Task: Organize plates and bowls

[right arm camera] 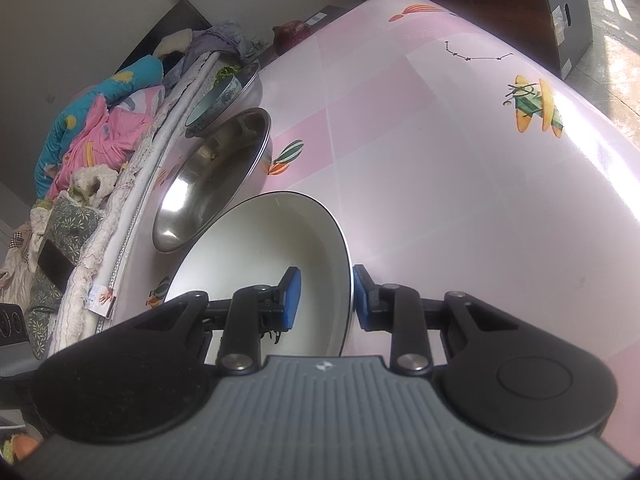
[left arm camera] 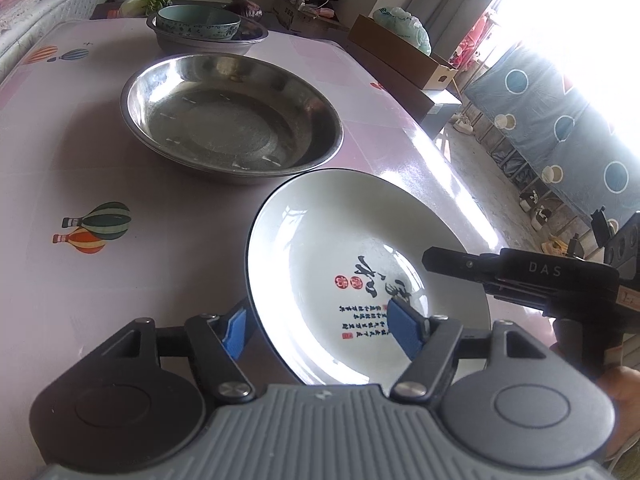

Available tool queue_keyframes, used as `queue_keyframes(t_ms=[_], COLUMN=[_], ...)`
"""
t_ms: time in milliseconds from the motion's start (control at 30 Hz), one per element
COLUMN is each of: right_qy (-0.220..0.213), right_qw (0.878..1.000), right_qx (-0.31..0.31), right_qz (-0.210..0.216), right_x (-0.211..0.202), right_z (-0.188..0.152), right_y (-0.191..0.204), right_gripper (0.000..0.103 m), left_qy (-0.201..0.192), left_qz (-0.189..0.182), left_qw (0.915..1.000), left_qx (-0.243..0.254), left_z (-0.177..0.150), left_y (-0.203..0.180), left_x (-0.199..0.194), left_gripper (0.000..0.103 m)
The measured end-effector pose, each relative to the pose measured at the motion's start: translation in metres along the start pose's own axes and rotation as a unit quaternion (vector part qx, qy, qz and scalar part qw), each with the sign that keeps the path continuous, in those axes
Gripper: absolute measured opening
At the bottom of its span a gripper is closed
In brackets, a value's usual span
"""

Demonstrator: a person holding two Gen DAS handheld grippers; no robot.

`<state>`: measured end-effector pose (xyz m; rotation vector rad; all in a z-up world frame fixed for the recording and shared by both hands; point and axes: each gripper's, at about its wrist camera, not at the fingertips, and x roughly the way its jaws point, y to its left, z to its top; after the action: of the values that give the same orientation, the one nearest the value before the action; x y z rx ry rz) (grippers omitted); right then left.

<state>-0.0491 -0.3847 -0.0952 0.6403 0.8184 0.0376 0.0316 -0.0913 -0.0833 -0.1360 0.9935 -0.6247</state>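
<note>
A white plate with black calligraphy and red seals sits at the near table edge. My left gripper straddles its near rim with jaws wide, one blue pad outside, one inside. My right gripper straddles the same plate's right rim, pads a little apart from it; it shows in the left wrist view at the plate's right. A large steel basin lies beyond the plate. Farther back, a teal bowl sits in a second steel basin.
The pink tablecloth has balloon prints. A bed with piled bedding runs along the table's far side. Cardboard boxes and vegetables stand past the table's back. The floor drops off at right.
</note>
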Motion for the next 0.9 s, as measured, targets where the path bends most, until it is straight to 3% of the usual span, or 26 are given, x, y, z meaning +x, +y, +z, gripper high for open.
queue_keyframes(t_ms=[200,467,900], right_qy=[-0.004,-0.008,-0.006], right_qw=[1.0,1.0,0.999], right_qx=[0.013,0.026,0.034], right_qz=[0.008,0.017,0.022], right_x=[0.0,-0.001,-0.001], right_z=[-0.001,-0.003,-0.003], right_y=[-0.005,-0.009,-0.01], right_gripper=[0.027,0.027,0.027], left_qy=[-0.008,-0.018,-0.019], left_qz=[0.0,-0.02,-0.033], left_qw=[0.9999,0.9996,0.9992], left_qx=[0.011,0.001,-0.011], left_z=[-0.001,-0.005,-0.002], left_y=[-0.004,-0.001,0.006], left_x=[0.003,0.003,0.004], left_gripper=[0.082,0.103,0.103])
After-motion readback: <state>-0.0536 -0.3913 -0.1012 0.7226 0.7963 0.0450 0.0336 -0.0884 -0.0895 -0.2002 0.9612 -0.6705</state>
